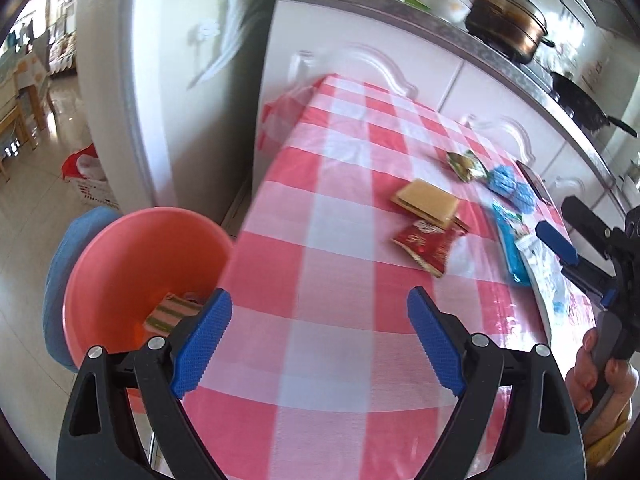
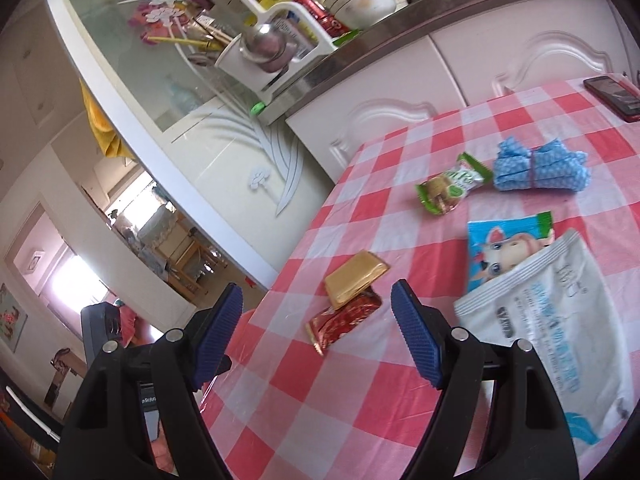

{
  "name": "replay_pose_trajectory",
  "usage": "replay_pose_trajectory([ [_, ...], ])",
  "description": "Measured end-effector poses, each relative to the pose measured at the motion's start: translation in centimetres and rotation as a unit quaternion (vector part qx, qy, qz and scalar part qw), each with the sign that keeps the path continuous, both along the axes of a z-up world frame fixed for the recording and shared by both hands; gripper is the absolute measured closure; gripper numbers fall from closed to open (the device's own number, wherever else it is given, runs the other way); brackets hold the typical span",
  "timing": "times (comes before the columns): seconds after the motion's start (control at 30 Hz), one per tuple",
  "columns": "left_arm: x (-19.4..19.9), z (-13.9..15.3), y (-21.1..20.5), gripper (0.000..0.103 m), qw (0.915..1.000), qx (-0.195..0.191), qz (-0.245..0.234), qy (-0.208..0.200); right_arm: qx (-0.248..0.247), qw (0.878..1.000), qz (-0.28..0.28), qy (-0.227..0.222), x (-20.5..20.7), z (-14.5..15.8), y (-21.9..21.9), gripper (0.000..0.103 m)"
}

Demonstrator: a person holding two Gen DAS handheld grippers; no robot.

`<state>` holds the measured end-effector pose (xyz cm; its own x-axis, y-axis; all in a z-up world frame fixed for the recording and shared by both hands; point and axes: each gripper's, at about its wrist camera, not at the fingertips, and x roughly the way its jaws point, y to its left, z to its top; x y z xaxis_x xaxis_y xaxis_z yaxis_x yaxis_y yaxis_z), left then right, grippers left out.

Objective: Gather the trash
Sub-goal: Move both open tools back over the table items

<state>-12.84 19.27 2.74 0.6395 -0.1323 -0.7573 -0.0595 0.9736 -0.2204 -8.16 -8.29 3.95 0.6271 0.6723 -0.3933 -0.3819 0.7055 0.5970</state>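
A pink bin stands beside the table's left edge with a striped wrapper inside. My left gripper is open and empty over the table's near edge, right of the bin. On the red-checked tablecloth lie a gold wrapper overlapping a red wrapper, a green snack wrapper, a blue cartoon packet and a white pouch. My right gripper is open and empty, just short of the red wrapper; it also shows in the left wrist view.
A bundle of blue cloth and a red phone lie further back on the table. White cabinets with a counter holding pots run behind the table. A blue stool stands behind the bin.
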Motion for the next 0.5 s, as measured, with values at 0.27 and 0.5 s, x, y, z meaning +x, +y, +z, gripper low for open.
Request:
replay_pose_trajectory([
  [0.27, 0.9, 0.0, -3.5, 0.013, 0.9995, 0.006, -0.026, 0.018, 0.012, 1.000, -0.023, -0.011, 0.1, 0.5, -3.2, 0.020],
  [0.5, 1.6, 0.1, -6.5, 0.013, 0.9981, 0.016, -0.056, 0.022, 0.022, 0.998, -0.054, -0.006, 0.9, 0.5, -7.1, 0.019],
])
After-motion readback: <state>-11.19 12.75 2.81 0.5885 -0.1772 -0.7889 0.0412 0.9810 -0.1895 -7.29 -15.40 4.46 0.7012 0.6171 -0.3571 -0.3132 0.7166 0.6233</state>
